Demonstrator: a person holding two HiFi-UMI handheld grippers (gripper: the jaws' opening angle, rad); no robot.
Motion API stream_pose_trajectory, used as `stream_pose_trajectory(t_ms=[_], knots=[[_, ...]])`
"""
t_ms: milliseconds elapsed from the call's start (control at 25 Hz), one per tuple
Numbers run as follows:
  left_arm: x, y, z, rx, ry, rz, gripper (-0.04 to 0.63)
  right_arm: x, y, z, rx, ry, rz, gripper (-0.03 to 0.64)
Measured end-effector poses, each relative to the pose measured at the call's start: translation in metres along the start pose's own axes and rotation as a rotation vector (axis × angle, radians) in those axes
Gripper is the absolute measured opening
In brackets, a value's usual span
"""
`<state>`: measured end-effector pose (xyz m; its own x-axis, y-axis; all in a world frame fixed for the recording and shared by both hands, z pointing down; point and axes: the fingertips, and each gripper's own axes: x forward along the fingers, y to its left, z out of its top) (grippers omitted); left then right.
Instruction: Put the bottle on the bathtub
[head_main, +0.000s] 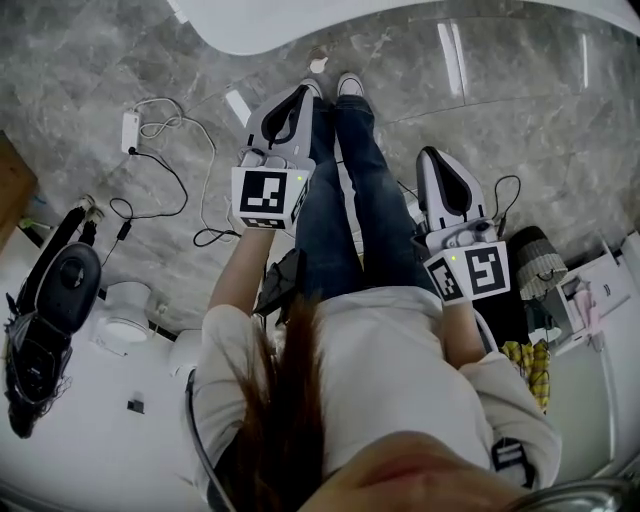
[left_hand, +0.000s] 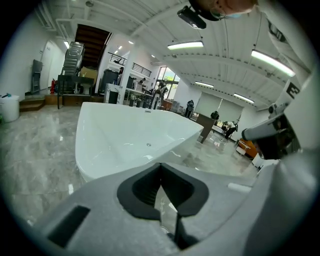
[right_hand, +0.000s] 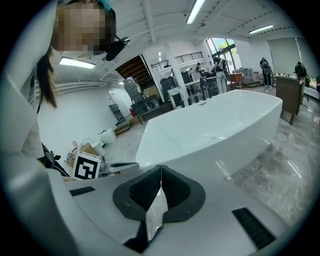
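Pressed together with nothing between them, the fingers of the left gripper and the right gripper hold no bottle, and no view shows one (so I cannot tell where it stands). Both grippers hang beside the person's legs, pointing toward the white bathtub just ahead on the marble floor. I see these risks: the search may wander with the bottle out of sight; the fingers must spread before any grasp; the tub's rim looks glossy and curved, so a carelessly set bottle might slide or topple; the charger block and its loose cables near the feet could snag a step.
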<state>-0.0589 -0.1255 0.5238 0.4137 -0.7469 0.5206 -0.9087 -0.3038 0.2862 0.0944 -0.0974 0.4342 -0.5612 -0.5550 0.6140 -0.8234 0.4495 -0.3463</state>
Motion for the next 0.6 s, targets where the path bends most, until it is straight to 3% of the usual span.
stream_pose_trajectory(t_ms=[360,600], knots=[[-0.056,-0.002,0.062,-0.048,-0.114,0.074,0.015,-0.013,0.018,0.056,-0.052,-0.08,0.038,0.014],[-0.112,-0.001,0.128,-0.052,-0.284,0.108,0.014,-0.031,0.036,0.095,-0.093,-0.111,0.068,0.014]])
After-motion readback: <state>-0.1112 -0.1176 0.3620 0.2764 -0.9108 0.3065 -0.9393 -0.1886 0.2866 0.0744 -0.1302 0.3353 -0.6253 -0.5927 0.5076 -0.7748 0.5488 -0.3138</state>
